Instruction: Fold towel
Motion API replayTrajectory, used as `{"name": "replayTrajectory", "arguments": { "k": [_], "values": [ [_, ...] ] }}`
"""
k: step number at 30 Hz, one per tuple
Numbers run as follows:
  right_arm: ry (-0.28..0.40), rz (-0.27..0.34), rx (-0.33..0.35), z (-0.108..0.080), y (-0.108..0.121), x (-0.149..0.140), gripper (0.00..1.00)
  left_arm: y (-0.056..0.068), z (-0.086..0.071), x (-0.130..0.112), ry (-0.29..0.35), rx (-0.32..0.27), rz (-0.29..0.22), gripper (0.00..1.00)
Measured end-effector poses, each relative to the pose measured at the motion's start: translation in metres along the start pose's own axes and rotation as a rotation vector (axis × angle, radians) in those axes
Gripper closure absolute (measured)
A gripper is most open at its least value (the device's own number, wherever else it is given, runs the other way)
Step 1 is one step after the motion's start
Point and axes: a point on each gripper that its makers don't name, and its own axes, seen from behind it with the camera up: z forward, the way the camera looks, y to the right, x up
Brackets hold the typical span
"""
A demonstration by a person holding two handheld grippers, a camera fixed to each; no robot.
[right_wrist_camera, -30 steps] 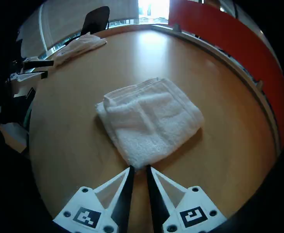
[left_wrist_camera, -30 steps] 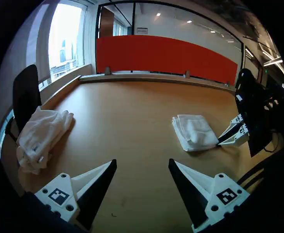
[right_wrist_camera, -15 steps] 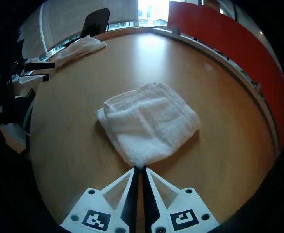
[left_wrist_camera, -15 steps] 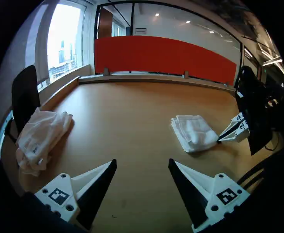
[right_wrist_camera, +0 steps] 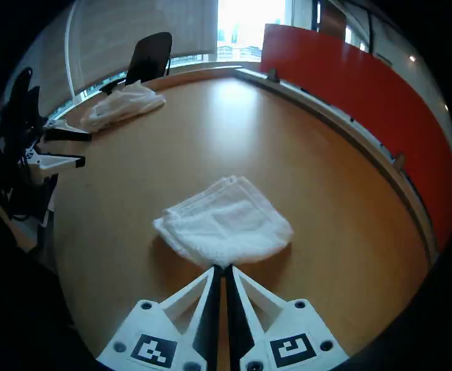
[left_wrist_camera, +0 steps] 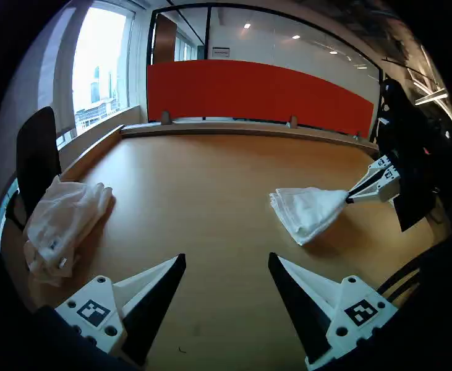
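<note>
Towel: a folded white terry towel (right_wrist_camera: 226, 222) lies centre frame in the right gripper view, on a light-wood table (right_wrist_camera: 324, 185).
Right claw: the right gripper (right_wrist_camera: 224, 272), lower centre, is clenched on the towel's near corner.
Left claw: the left gripper (left_wrist_camera: 226, 266), bottom of the left gripper view, is spread wide and grasps nothing.
Change: a second ago the right fingers stood apart and the towel lay flat; now that corner is pinched and lifted.
Meaning: probably another fold, or a carry, is beginning.

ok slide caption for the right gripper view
Right gripper pinching the near corner of the folded towel on a wooden table.
</note>
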Motion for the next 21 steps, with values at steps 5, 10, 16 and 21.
{"name": "replayTrajectory", "arguments": {
  "k": [5,10,16,21],
  "values": [
    [0.038,-0.021,-0.017,-0.009,0.009,0.027,0.95,0.002,0.001,0.005,0.007,-0.004,0.008,0.01],
    [0.074,-0.039,-0.032,-0.018,0.018,0.051,0.95,0.004,0.001,0.010,0.017,-0.007,0.013,0.01],
    [0.112,-0.056,-0.049,-0.031,0.028,0.073,0.95,0.006,0.001,0.017,0.027,-0.010,0.020,0.01],
    [0.128,-0.067,-0.066,-0.040,0.039,0.082,0.95,0.007,0.002,0.021,0.031,-0.014,0.024,0.01]
  ]
}}
